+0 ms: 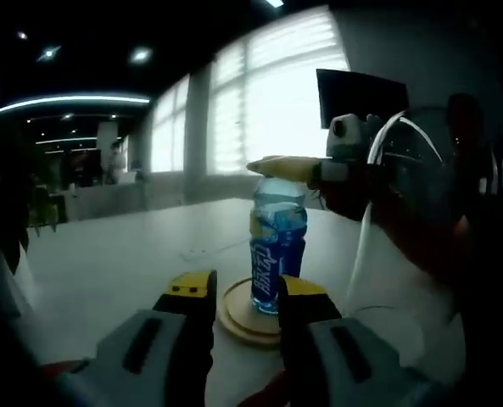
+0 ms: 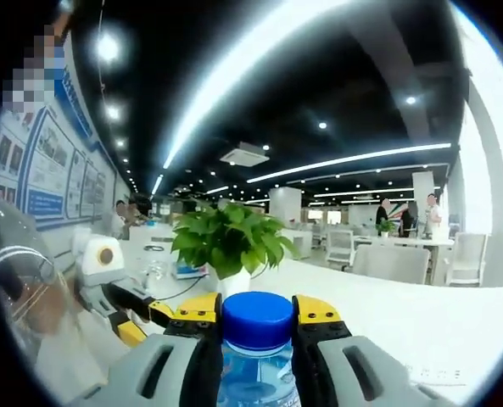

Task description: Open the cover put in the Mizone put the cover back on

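A Mizone bottle (image 1: 277, 246) with a blue label stands upright on a round wooden disc (image 1: 238, 320) on the white table. My left gripper (image 1: 247, 290) is open low in front of it, its yellow-tipped jaws on either side of the bottle's base without touching it. From the right, my right gripper (image 1: 287, 167) reaches in at the bottle's top. In the right gripper view, my right gripper (image 2: 257, 312) is shut on the blue cap (image 2: 257, 319), with the bottle (image 2: 258, 377) hanging below. The left gripper (image 2: 141, 315) shows low at the left.
The white table (image 1: 115, 263) spreads wide to the left. A potted green plant (image 2: 231, 239) stands behind the bottle. Desks, chairs (image 2: 391, 263) and people are far back in the office. A person's arm (image 1: 455, 220) holds the right gripper.
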Available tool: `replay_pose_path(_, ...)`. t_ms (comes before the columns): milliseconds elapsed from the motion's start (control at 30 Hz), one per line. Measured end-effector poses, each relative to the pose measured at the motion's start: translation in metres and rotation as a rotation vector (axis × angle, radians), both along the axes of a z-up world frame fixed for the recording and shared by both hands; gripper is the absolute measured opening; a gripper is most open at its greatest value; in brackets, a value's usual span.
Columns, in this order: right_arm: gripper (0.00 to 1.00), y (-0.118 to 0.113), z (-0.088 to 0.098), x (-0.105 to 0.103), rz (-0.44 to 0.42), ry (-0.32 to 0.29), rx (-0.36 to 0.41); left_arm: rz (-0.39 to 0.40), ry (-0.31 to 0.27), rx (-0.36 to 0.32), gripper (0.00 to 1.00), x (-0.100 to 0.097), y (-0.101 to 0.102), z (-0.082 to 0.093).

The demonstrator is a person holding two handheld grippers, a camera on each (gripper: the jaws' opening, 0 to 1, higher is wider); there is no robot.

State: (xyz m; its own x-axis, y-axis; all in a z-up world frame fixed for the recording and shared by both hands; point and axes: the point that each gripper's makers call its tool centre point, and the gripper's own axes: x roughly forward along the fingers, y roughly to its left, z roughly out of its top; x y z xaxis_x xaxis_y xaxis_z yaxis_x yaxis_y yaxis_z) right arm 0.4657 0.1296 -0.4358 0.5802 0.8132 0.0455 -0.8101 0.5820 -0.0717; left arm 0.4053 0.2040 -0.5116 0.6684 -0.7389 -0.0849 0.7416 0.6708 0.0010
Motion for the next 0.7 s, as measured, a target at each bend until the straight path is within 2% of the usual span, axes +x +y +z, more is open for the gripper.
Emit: replay_pose_path(700, 0.24, -0.0003, -0.0004, -0.0016, -0.008, 0.013, 0.015, 0.008, 0.004, 0.005, 0.23, 0.0016, 0.002, -0.0015)
